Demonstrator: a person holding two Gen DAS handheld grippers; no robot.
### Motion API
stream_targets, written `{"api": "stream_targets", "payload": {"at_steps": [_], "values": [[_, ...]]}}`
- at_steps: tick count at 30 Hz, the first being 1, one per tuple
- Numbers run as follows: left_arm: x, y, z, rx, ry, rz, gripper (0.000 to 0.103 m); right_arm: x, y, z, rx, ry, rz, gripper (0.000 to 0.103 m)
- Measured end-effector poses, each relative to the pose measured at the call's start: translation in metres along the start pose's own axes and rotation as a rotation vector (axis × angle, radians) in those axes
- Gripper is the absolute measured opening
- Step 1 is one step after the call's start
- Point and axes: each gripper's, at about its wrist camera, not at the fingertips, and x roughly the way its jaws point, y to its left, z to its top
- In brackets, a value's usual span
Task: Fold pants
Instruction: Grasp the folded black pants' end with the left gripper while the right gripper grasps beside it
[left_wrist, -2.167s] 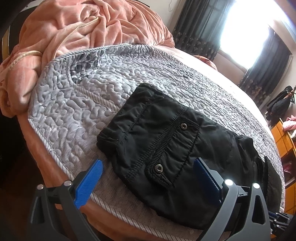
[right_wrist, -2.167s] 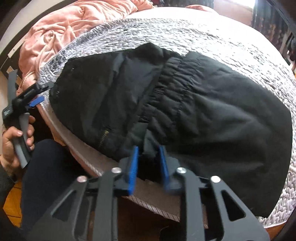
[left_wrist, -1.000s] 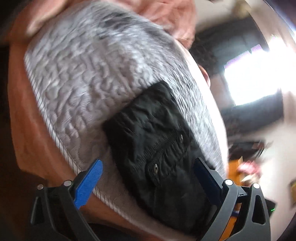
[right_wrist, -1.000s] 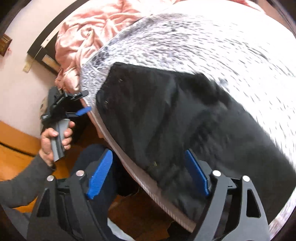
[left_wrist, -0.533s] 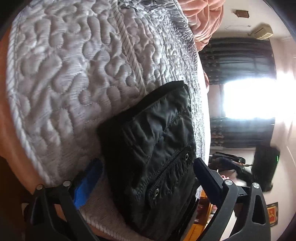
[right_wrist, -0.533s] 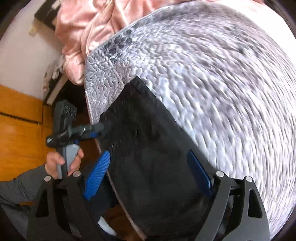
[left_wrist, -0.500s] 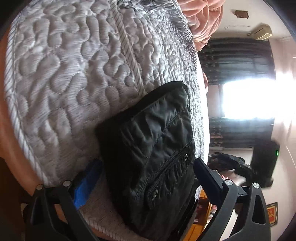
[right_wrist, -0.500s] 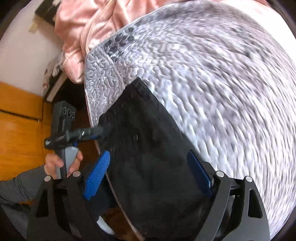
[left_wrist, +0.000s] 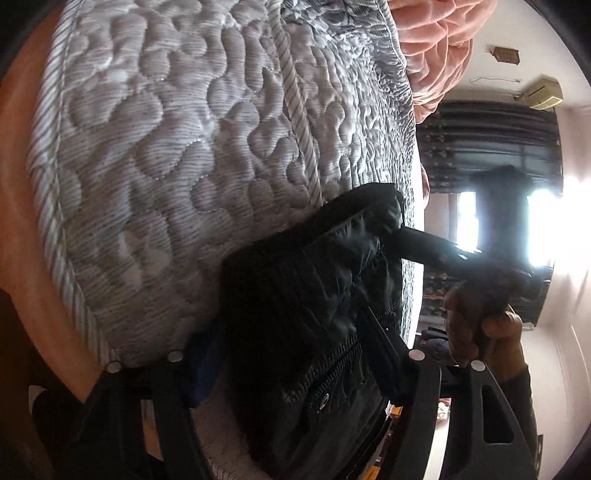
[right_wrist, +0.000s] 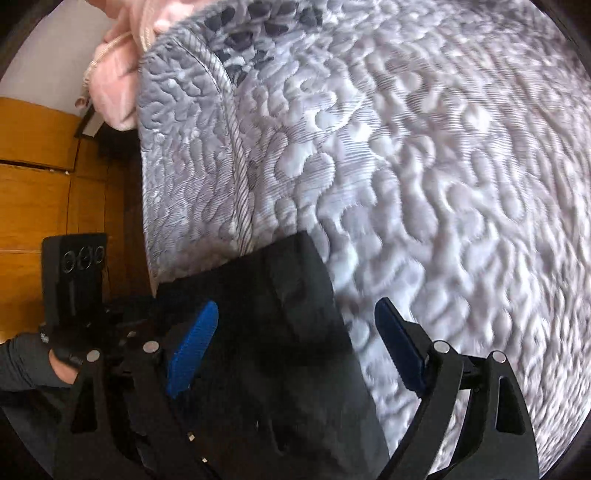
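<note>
Pants: your folded black cargo pants (left_wrist: 310, 317) lie lower centre on the quilted mattress (left_wrist: 166, 147).
Left gripper (left_wrist: 295, 362): your jaws are closing around the fold, not yet pressing.
Right gripper (right_wrist: 295, 350): your jaws stand apart over the pants' edge.

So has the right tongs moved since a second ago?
Yes: the right tongs slid along the black pants toward the corner of the grey quilt.

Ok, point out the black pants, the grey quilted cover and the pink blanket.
black pants (left_wrist: 303, 295): left wrist view, crinkled top layer.
grey quilted cover (right_wrist: 424, 155): right wrist view, bare quilted surface.
pink blanket (left_wrist: 436, 44): left wrist view, bunched folds.
</note>
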Motion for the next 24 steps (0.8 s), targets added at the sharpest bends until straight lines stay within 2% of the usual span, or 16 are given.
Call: {"api": "stream_targets", "payload": {"at_steps": [2,3,4,6,7,10,12,16,18,24], "values": [[-0.001,0.001,0.0,0.001,-0.001,0.002,0.065,0.008,0.0,0.004,-0.018,0.019,0.001,0.074],[-0.004,0.005,-0.003,0.0,-0.002,0.009,0.063,0.011,0.001,0.005,-0.019,0.031,0.013,0.058],[-0.005,0.007,-0.004,-0.007,-0.004,0.01,0.06,0.011,0.002,0.004,-0.02,0.034,0.013,0.05],[-0.009,0.014,-0.005,-0.022,-0.004,0.003,0.059,0.009,0.004,0.004,-0.024,0.032,-0.007,0.042],[-0.011,0.016,-0.006,-0.024,-0.002,-0.003,0.059,0.008,0.004,0.004,-0.021,0.033,-0.007,0.04],[-0.012,0.019,-0.007,-0.021,-0.001,-0.033,0.068,0.002,0.005,0.002,-0.016,0.031,-0.006,0.039],[-0.011,0.015,-0.008,-0.007,-0.006,-0.014,0.069,0.003,0.009,0.002,-0.021,0.033,-0.022,0.033],[-0.018,0.008,-0.012,0.001,-0.01,0.045,0.043,-0.003,0.016,-0.003,-0.031,0.014,-0.03,0.025],[-0.021,0.004,-0.014,0.009,-0.015,0.037,0.04,-0.013,0.018,-0.008,-0.034,-0.002,-0.017,0.024],[-0.041,-0.032,-0.027,0.095,-0.054,0.031,0.037,-0.055,0.031,-0.03,-0.044,-0.055,-0.047,0.023]]}}
